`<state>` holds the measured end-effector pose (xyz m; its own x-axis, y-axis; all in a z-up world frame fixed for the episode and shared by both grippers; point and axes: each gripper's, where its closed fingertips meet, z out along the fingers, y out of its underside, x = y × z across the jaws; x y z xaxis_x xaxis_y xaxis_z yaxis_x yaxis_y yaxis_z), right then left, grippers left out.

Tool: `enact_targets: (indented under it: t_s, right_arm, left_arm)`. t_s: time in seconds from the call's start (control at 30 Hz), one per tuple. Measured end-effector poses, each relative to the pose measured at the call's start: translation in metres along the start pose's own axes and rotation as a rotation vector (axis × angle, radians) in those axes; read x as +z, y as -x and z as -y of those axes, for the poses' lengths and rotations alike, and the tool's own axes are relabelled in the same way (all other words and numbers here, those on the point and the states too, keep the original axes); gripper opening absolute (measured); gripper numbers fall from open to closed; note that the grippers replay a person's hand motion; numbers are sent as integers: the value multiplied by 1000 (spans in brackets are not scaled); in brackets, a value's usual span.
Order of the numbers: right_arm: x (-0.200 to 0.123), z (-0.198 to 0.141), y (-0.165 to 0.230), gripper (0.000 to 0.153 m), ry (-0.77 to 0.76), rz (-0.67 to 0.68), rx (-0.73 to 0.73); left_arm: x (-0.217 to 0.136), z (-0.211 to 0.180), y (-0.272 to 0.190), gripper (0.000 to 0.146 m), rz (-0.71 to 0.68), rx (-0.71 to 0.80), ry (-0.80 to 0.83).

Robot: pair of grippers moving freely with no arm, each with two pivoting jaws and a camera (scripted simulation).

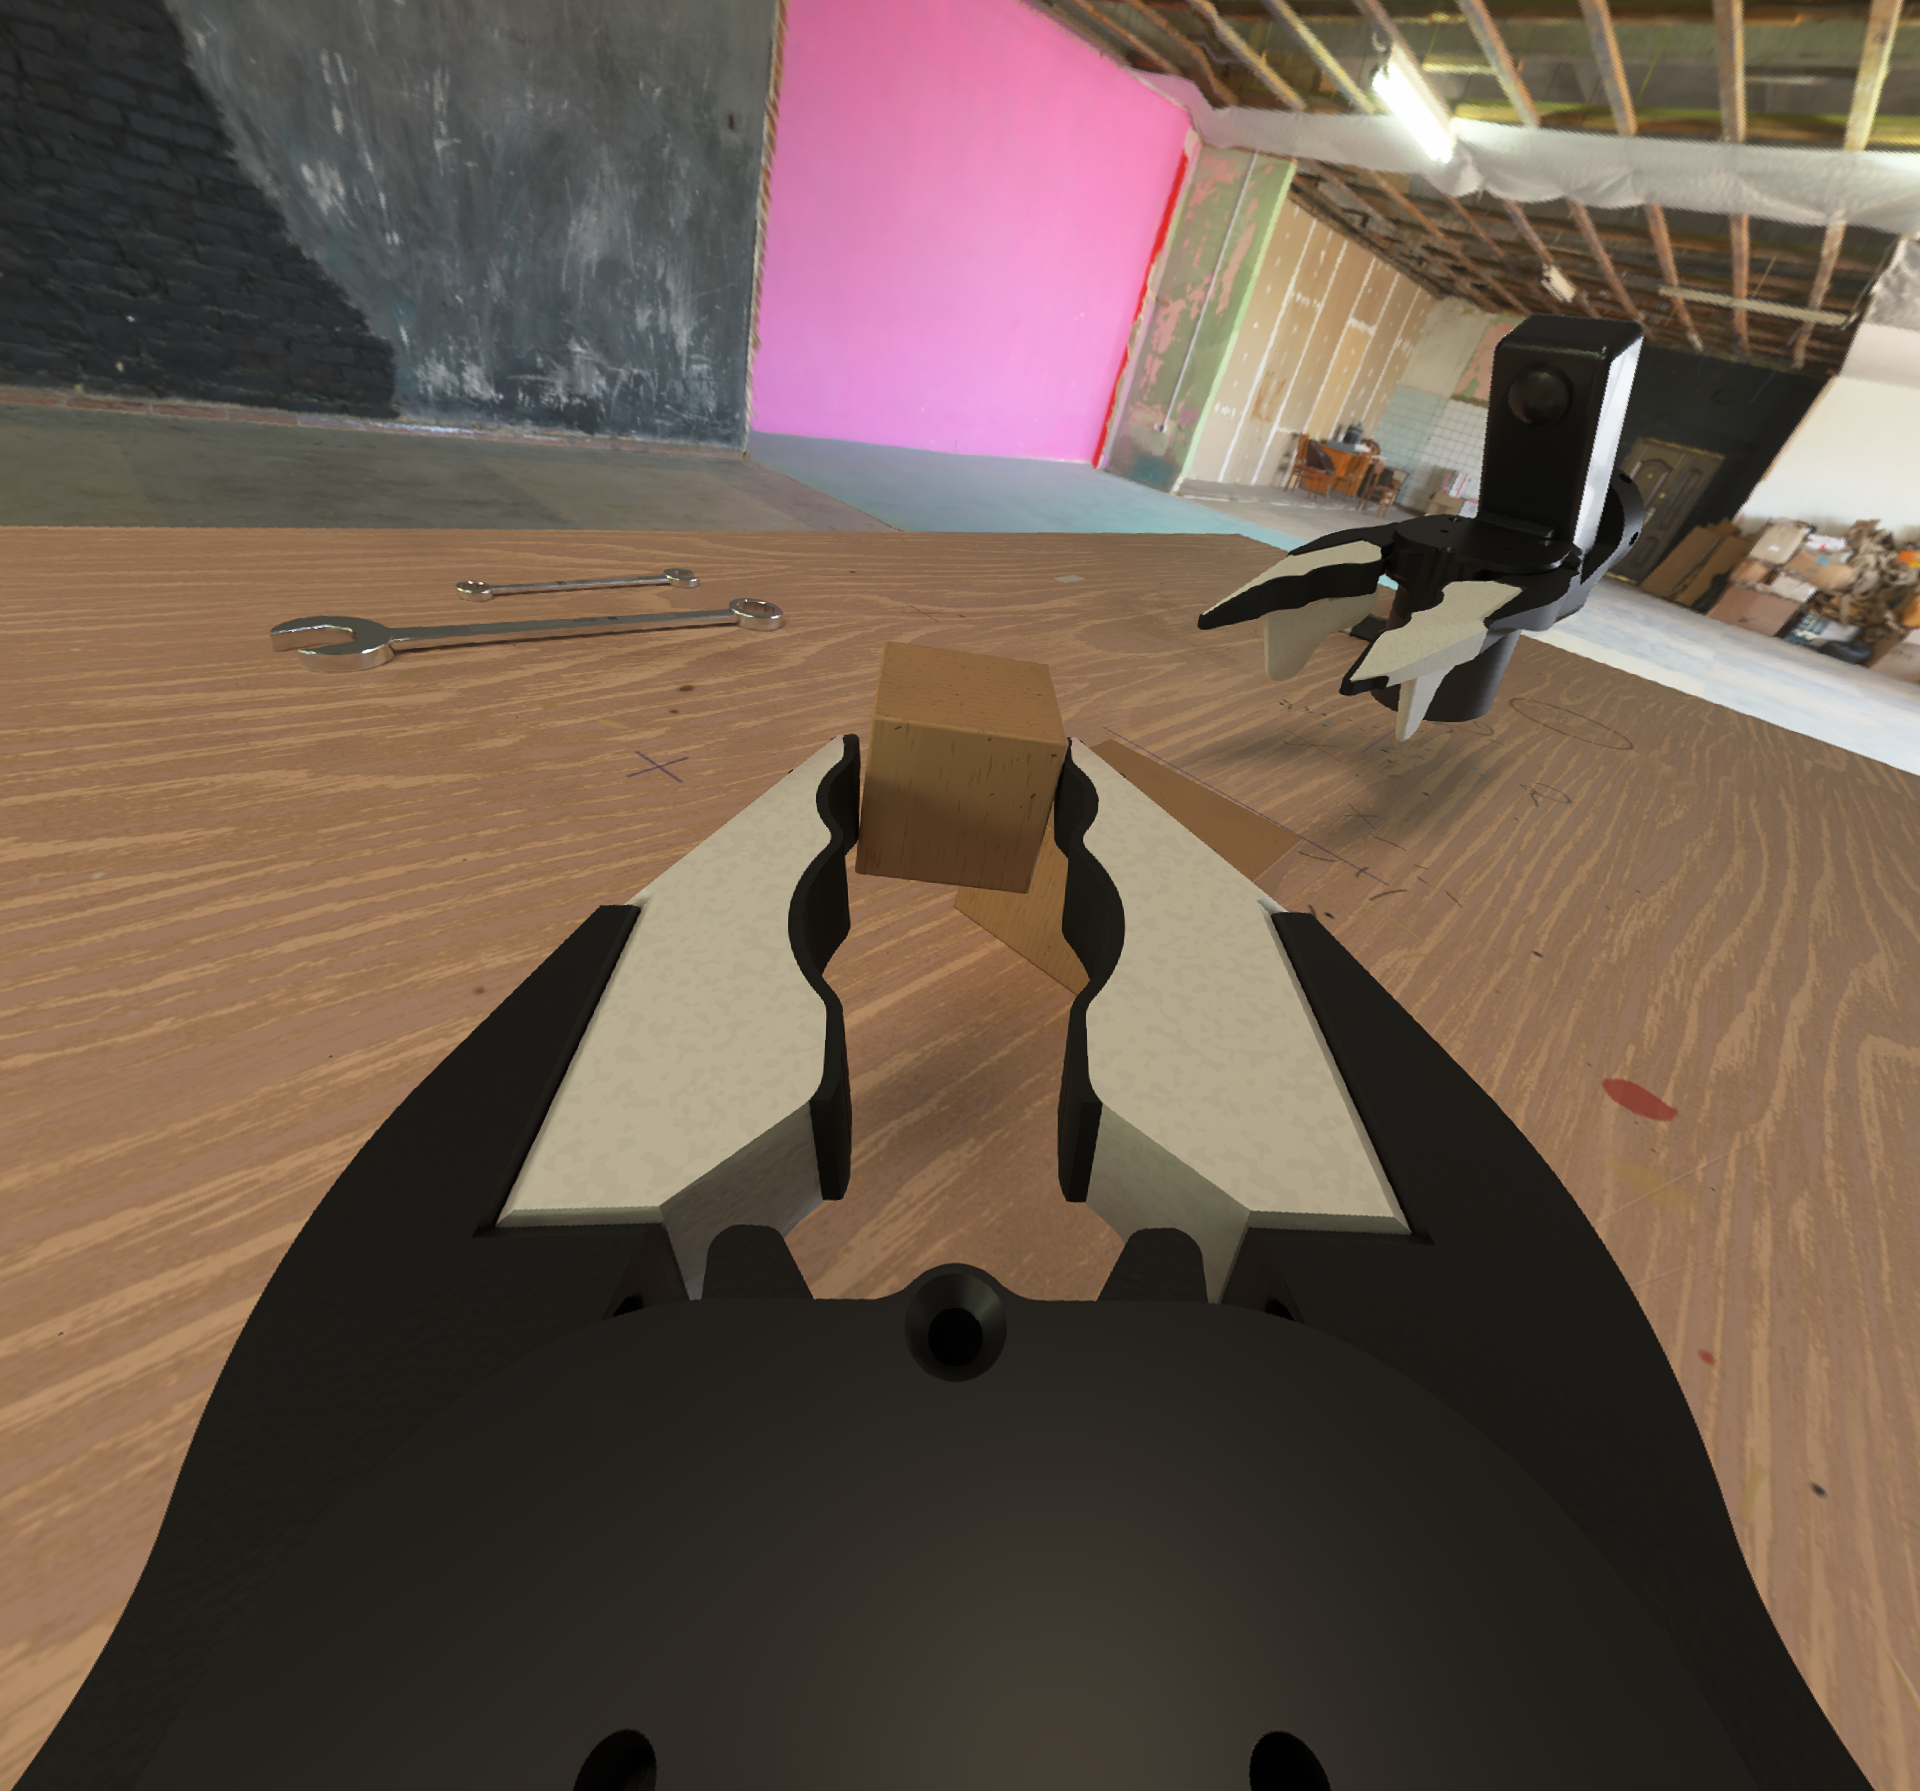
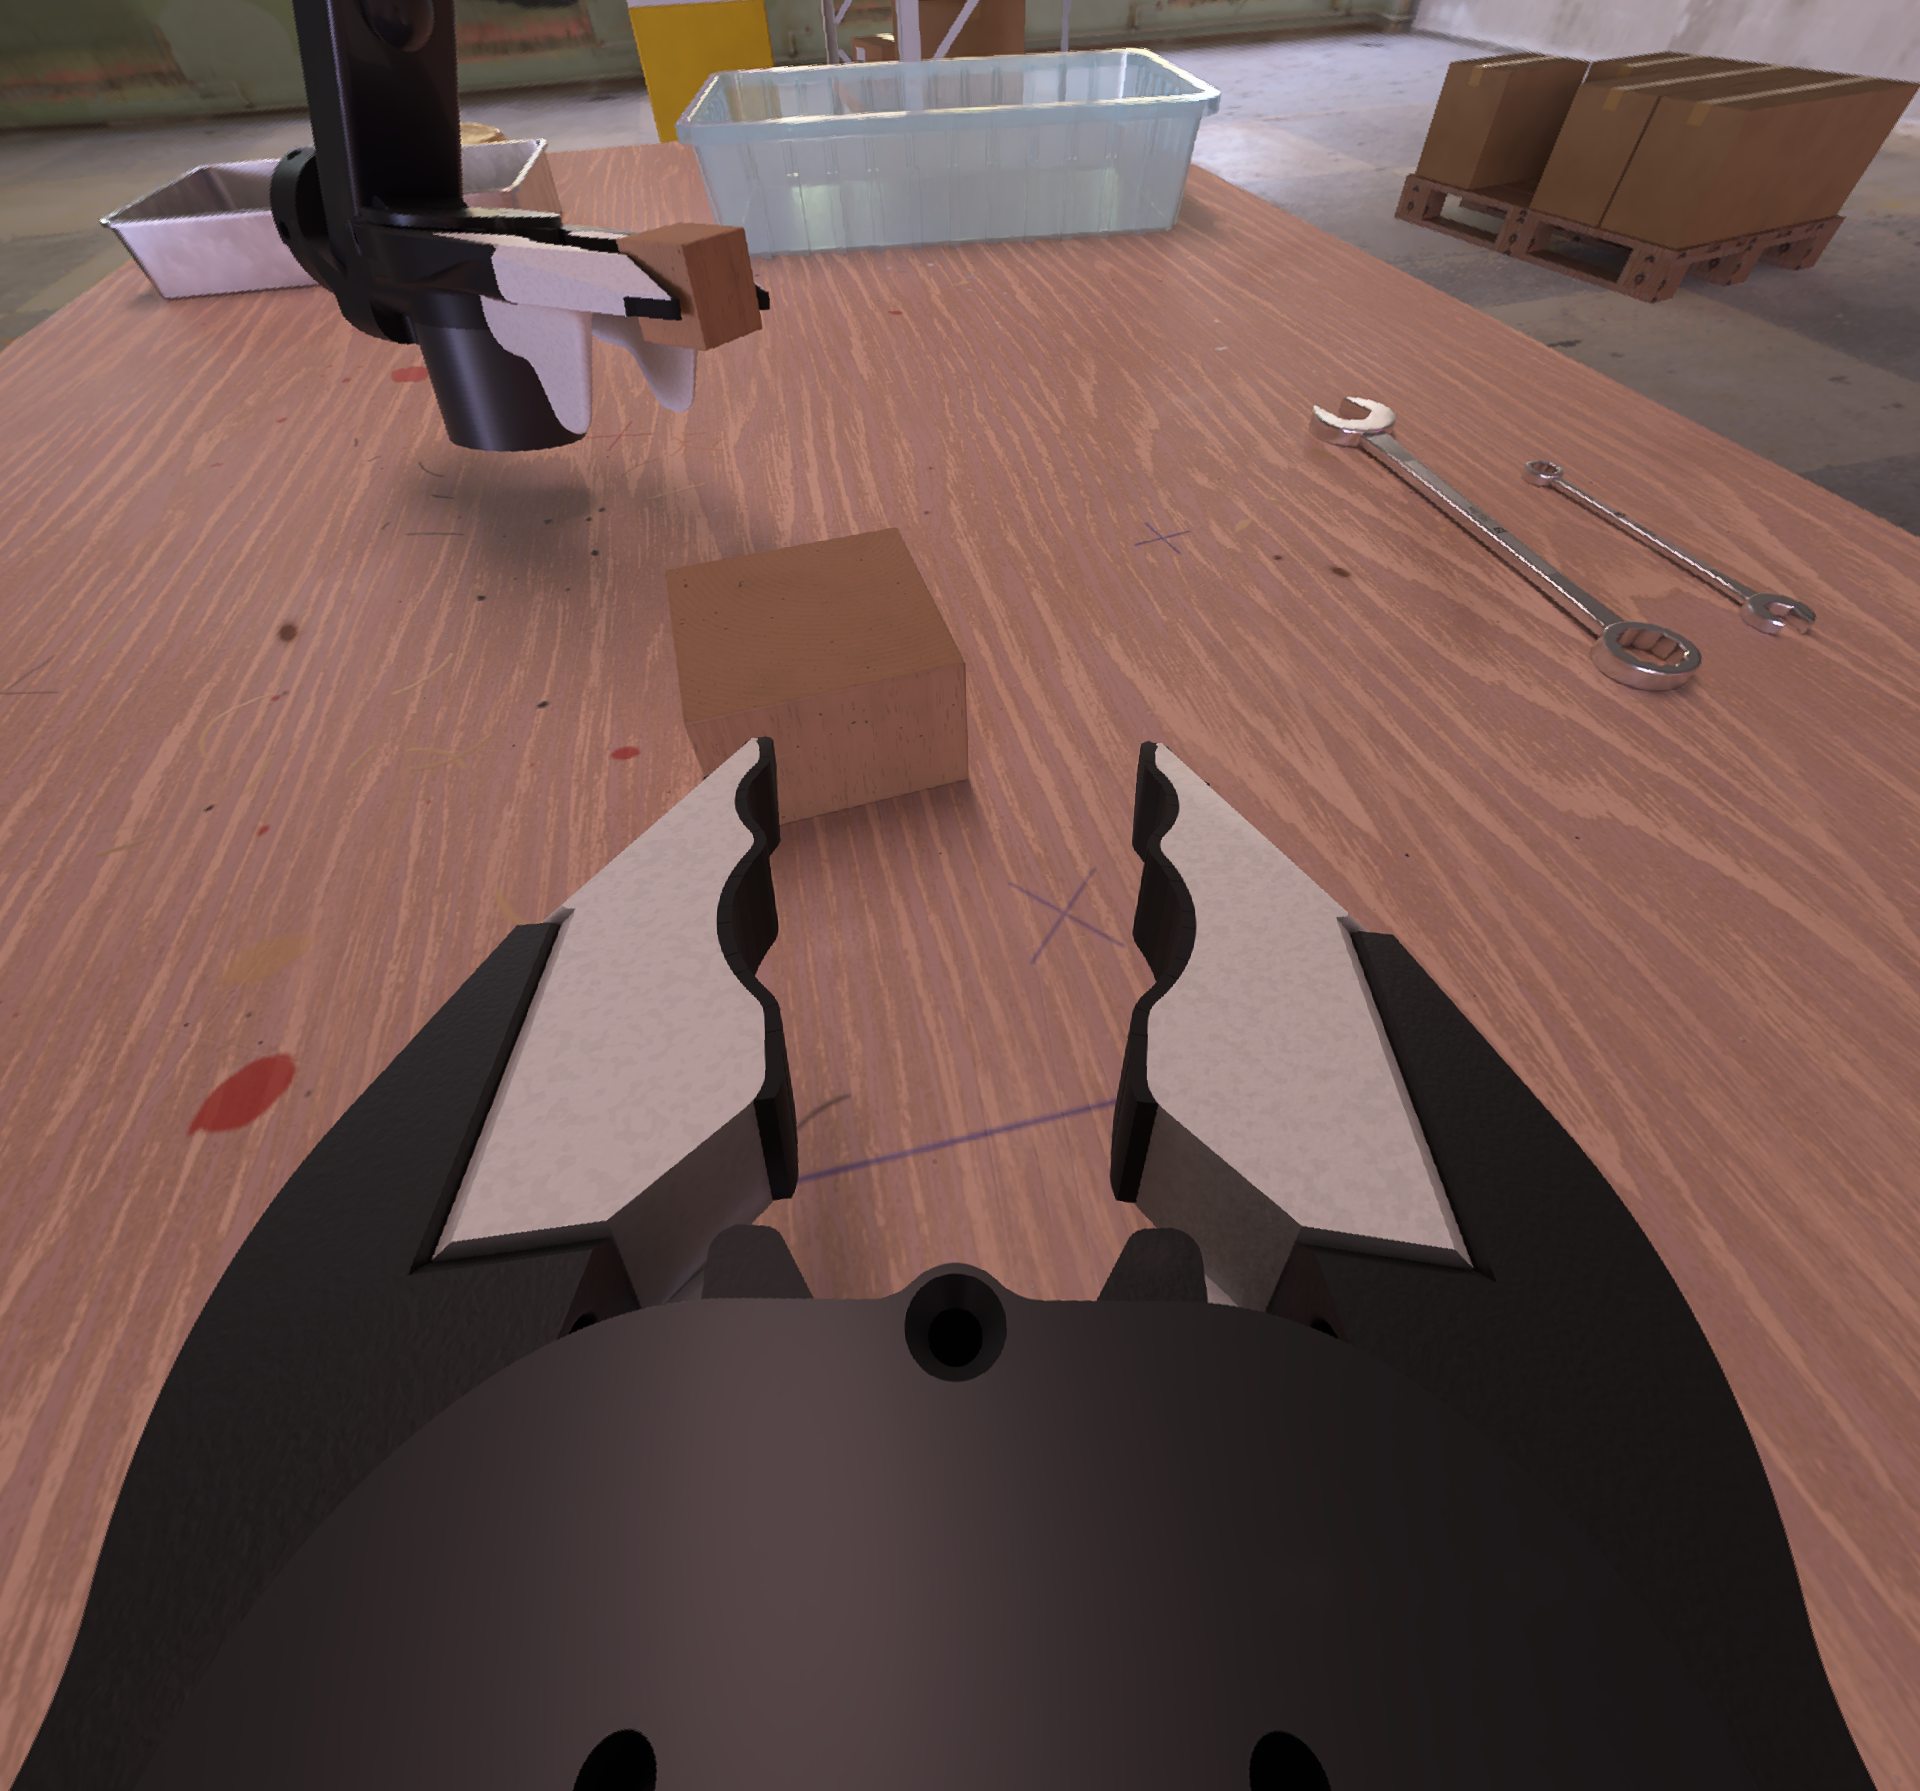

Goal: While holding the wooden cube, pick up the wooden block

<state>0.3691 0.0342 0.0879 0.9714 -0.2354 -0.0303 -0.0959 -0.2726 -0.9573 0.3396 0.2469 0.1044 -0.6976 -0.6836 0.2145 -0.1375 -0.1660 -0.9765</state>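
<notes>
On the wooden table [image 2: 1351, 858], two wrenches [image 2: 1507, 541].

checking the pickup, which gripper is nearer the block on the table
Right. The right gripper sits open just short of the block; the left gripper hangs above and beyond it, holding the cube.

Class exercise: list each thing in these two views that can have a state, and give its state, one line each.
Left gripper: shut on cube, raised off table.
Cube: held, tilted.
Right gripper: open, empty, short of block.
Block: resting on table, not gripped.
Two wrenches: lying flat.
Clear bin: upright, looks empty.
Metal tray: upright on table.
</notes>
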Motion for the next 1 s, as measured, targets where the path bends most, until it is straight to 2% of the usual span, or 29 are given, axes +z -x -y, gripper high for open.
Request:
enact_targets:
  t_s: [1.0]
  right_arm:
    - [-1,3,7,69,4,3,-31]
  left_arm:
    - [1,-2,2,37,17,-5,12]
